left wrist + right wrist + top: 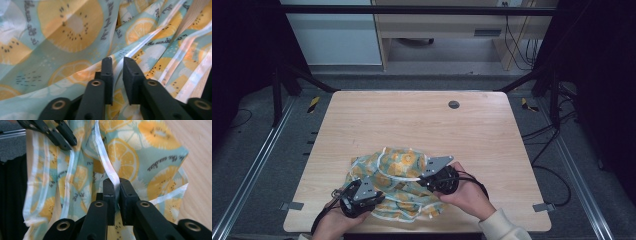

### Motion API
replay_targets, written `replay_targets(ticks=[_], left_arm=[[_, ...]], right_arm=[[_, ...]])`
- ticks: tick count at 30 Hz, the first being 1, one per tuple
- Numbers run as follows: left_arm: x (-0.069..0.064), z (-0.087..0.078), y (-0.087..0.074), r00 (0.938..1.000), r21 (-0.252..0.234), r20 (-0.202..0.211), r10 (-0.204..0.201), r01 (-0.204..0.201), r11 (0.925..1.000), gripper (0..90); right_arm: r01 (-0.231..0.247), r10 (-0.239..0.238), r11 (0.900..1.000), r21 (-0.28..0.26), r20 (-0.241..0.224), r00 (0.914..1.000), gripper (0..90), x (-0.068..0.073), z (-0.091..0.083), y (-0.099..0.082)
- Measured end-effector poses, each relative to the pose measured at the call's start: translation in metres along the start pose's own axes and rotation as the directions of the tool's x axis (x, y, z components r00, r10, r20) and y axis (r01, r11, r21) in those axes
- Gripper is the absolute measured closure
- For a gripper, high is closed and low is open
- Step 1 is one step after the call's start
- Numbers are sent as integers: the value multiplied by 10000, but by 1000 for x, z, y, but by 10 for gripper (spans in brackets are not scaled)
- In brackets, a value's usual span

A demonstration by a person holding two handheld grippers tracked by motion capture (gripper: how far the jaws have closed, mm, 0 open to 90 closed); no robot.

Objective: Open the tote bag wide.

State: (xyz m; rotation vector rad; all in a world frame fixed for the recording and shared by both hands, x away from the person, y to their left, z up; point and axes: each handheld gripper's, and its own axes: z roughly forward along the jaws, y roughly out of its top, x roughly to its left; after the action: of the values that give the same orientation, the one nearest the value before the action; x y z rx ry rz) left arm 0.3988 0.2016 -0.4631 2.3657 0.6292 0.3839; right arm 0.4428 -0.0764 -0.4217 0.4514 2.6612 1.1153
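The fruit-print cloth is light, limp, prone to slipping — I grip its white hem. Right tongs pinch that hem; left tongs are pressed onto a fold

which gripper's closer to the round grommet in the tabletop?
Right. The right gripper sits at the fruit-print cloth's right side, below the grommet. The left gripper is lower and further left, at the cloth's near-left edge.

We note the cloth: pale teal ground printed with orange citrus slices, dark seed specks and dark script, edged in white. Both tools are black, left tool, right tool. Tabletop light wood grain.
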Motion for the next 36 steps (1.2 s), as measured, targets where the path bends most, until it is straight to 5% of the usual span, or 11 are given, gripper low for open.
replay_targets(ticks=[7,16,18,21,27,36], left_arm=[[0,-6,2,9994,-409,-323,-82,69,9991,894],[7,-20,3,9936,-1280,-1008,-518,387,9910,886],[8,-21,3,9925,-1503,-1029,-658,499,9874,769],[6,-22,3,9925,-1679,-1071,-595,410,9850,714],[-1,-25,11,9933,-2559,-1131,-245,-53,9667,557],[3,-2,24,9989,-2664,-260,395,-450,9628,320]], right_arm=[[56,-54,9987,-502,36,10000,883,-6,-17,24],[-293,302,9903,-1361,51,9995,894,-26,-23,49],[-485,518,9852,-1644,156,9985,894,-31,-22,53],[-673,710,9804,-1854,131,9974,894,-35,-21,55],[-1109,1124,9655,-2356,-68,9936,894,-43,-22,62],[-1238,1234,9577,-2597,-179,9922,894,-44,-21,71]])
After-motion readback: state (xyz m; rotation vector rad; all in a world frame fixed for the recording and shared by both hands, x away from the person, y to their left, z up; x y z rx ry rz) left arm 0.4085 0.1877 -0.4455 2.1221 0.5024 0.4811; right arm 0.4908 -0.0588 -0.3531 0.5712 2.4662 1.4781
